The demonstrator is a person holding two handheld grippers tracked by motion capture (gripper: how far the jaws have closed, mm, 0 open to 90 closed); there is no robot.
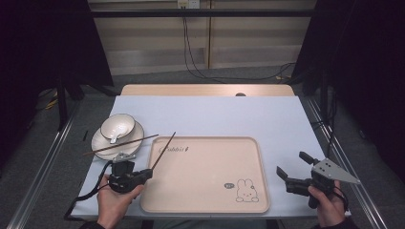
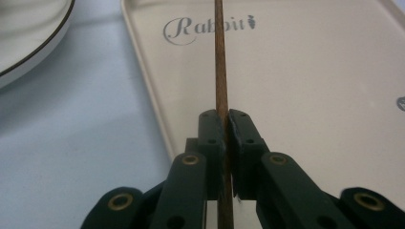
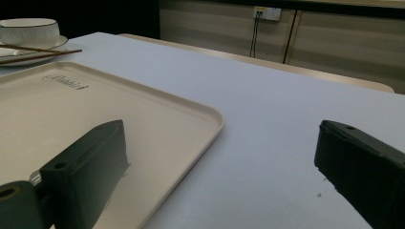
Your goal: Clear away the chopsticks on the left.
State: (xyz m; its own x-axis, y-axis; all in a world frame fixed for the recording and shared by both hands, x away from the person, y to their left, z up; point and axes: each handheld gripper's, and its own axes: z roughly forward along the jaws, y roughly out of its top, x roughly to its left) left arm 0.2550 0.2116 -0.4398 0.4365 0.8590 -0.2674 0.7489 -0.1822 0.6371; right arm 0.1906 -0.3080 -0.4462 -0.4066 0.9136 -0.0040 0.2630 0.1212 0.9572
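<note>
The work in hand looks like moving chopsticks from the plate to the tray (image 1: 210, 202). As the pictures stand, it seems about half done at best. One chopstick (image 1: 164, 151) is already lifted: the left claw (image 1: 146, 173), at lower left of the high view, is clamped on its thick end, and the stick slants up and to the right over the tray's upper left corner, past the printed word there. In the left gripper view the two black jaws press flat against the brown stick on both sides, with the stick running straight up the middle of the frame above the tray's surface. Whether its far tip touches the tray I cannot tell.

The second chopstick (image 1: 120, 145) lies across the plate (image 1: 101, 141) at left of the high view, beside the bowl (image 1: 118, 126) that sits on that plate; a small spoon seems to rest in the bowl. That stick is just above and to the left of the left claw, not touched by it.

What is left, by my reading: set the held stick down on the tray, then fetch the other.

The right claw (image 1: 290, 168) hangs at lower right of the high view, off the tray's right edge above the table (image 1: 210, 117), its jaws wide apart with nothing between them, well apart from both sticks.
</note>
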